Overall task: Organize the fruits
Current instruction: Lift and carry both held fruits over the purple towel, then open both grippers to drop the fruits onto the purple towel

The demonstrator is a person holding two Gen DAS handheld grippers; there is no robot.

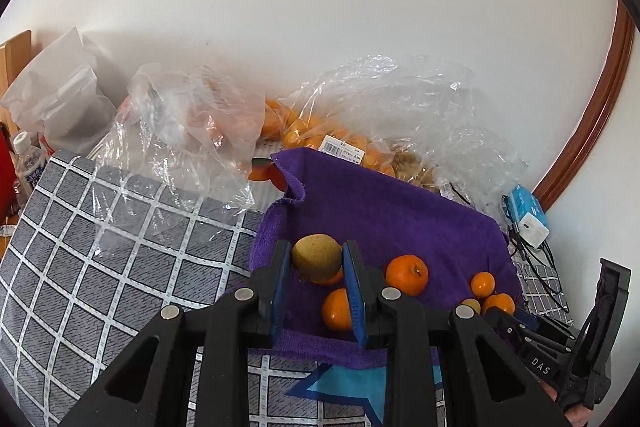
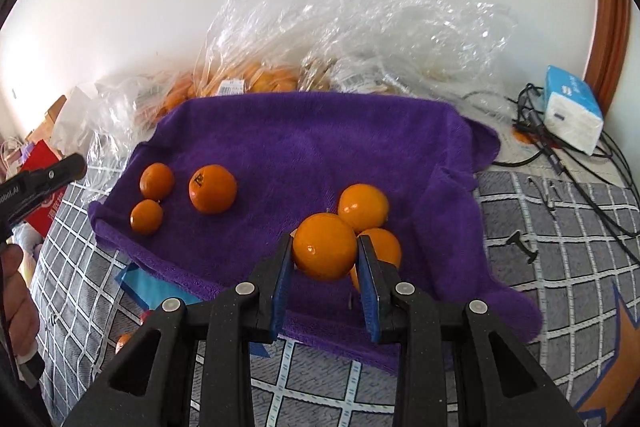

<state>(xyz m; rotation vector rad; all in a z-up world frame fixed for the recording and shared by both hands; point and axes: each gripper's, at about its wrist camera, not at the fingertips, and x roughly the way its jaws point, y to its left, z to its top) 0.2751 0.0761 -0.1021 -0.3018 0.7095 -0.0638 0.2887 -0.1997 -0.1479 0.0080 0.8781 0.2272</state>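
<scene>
**Fruit being gripped over a purple towel on a checked bed**

A white wall is closing the scene behind, with a brown wooden frame curving at the right. A grey bedspread crossed by white lines is lying beneath a purple towel. Clear plastic bags of oranges are being propped against the wall; a white barcode label is stuck on one, its print too small to be read. A blue-and-white tissue pack is lying beside black cables.

A brownish-green kiwi is being pinched by the left tool, above the towel's left part and over loose oranges. The letters "DAS" are being shown on the other tool's body in the left wrist view.

An orange is being pinched by the right tool, just in front of two more oranges touching each other. Three further oranges are lying well apart to the left on the towel.
</scene>
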